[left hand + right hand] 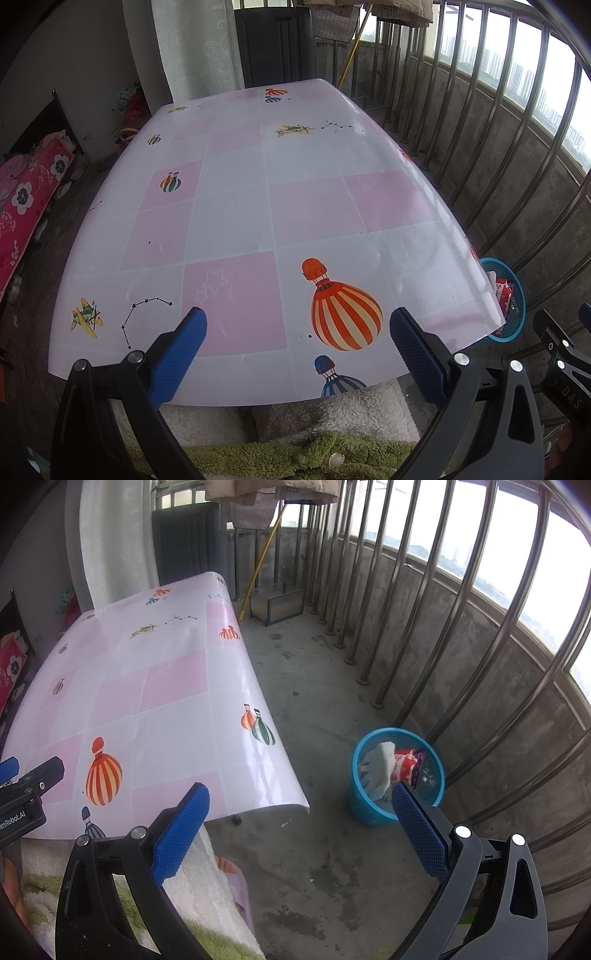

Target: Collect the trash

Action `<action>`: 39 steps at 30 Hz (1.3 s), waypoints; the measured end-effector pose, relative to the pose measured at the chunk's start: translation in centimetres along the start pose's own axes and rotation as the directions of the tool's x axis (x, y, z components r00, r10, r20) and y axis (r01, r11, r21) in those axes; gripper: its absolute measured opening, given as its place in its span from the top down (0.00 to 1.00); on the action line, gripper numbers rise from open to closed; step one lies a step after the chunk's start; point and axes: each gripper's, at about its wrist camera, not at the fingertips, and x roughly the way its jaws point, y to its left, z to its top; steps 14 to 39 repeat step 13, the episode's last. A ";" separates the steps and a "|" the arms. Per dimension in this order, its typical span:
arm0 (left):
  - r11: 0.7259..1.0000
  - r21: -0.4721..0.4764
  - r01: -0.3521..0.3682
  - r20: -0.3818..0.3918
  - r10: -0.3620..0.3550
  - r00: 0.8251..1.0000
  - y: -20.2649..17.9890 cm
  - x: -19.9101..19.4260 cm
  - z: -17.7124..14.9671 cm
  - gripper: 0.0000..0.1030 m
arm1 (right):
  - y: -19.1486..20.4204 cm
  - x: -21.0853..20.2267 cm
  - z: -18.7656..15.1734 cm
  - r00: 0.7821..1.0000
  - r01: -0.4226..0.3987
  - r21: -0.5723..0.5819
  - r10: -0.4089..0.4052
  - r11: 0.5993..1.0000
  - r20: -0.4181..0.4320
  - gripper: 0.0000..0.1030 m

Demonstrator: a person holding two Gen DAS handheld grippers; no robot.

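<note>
A blue mesh waste basket (369, 808) stands on the concrete floor right of the table. It holds crumpled white paper (376, 771) and a red and white wrapper (406, 766). It also shows in the left wrist view (515, 325), past the table's right corner. My right gripper (299, 805) is open and empty, above the floor, with its right pad near the basket's rim. My left gripper (297, 332) is open and empty over the table's near edge. The table (236, 192) has a pink and white cloth with balloon prints and bears no loose items.
Metal railing bars (424, 602) and a concrete wall curve along the right. A yellow-handled broom (258, 565) and a small box (277, 602) sit at the far end. A red flowered bed (26, 199) lies left. A fluffy white and green garment (295, 424) is below the grippers.
</note>
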 end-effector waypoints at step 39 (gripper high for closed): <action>1.000 -0.009 -0.001 -0.009 0.001 1.000 0.1 -0.1 0.3 0.06 | -0.2 0.0 0.4 1.000 -0.006 0.001 0.006 1.000 -0.003 0.08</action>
